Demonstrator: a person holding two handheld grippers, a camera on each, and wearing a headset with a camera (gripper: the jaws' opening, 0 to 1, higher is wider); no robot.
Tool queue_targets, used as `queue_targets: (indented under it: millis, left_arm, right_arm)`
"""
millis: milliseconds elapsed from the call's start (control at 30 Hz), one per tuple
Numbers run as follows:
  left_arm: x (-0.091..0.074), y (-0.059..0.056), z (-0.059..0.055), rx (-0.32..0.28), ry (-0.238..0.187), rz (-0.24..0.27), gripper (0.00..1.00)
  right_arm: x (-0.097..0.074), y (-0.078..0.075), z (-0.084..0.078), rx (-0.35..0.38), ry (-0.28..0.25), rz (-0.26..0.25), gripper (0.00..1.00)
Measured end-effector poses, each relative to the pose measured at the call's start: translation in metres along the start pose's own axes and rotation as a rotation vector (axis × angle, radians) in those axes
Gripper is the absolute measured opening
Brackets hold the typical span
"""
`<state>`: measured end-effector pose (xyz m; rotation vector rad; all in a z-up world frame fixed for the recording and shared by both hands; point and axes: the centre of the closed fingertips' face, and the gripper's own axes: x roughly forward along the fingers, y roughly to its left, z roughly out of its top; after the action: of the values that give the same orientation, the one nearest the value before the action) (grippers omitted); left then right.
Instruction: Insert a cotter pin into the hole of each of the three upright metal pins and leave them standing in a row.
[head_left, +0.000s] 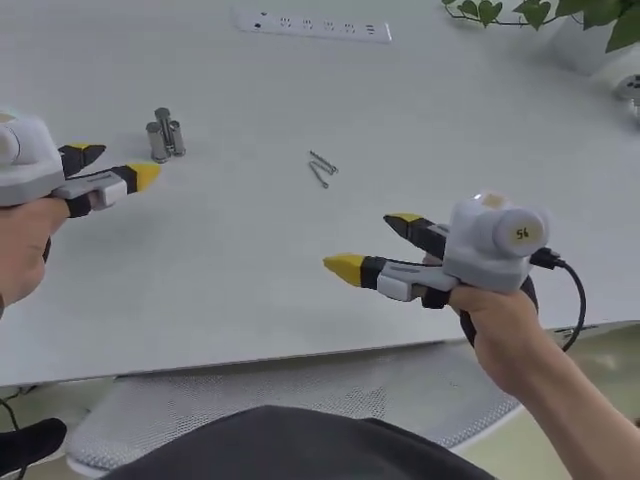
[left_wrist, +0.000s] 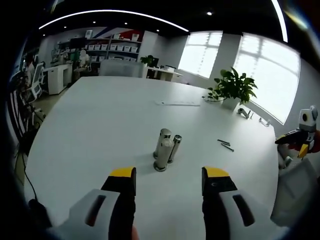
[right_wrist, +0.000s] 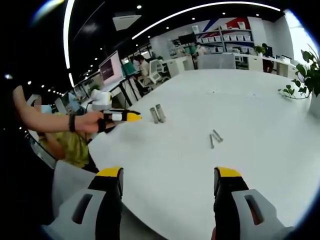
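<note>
Cotter pins of thin grey wire (head_left: 321, 168) lie ahead of our open right hand-held gripper (head_left: 370, 242), nearer it than our open left hand-held gripper (head_left: 122, 161).

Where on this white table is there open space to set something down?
Widest bare stretch: the table between left gripper and right gripper, nearer than the cotter pins. Also free between power strip and cotter pins. Crowded: around the metal pins by the left jaws.

The yellow sticker (head_left: 522, 234) on the right gripper (head_left: 365, 241) reads "54"
</note>
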<state>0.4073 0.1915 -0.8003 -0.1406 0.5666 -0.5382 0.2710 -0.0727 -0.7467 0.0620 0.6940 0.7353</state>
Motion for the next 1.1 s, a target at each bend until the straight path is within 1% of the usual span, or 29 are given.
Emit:
queue_targets:
  millis: [133,233,500,867,1100]
  left_arm:
    - [0.006,0.002,0.002,-0.004,-0.006,0.002,0.48]
    - [0.012,0.003,0.002,0.002,-0.003,0.005,0.46]
    - [0.023,0.009,0.009,0.021,-0.020,0.015,0.37]
    - [0.040,0.012,0.010,0.048,-0.003,0.005,0.31]
    - [0.051,0.009,0.005,0.061,0.014,-0.001,0.27]
  right_arm:
    - [-0.001,0.000,-0.002,0.008,-0.001,-0.003,0.75]
    - [-0.002,-0.001,-0.004,0.010,0.002,-0.003,0.75]
    - [-0.001,-0.002,-0.006,0.012,0.008,-0.002,0.74]
    - [-0.001,-0.002,-0.007,0.018,0.006,0.001,0.71]
    - [-0.002,-0.003,-0.009,0.022,0.013,0.001,0.71]
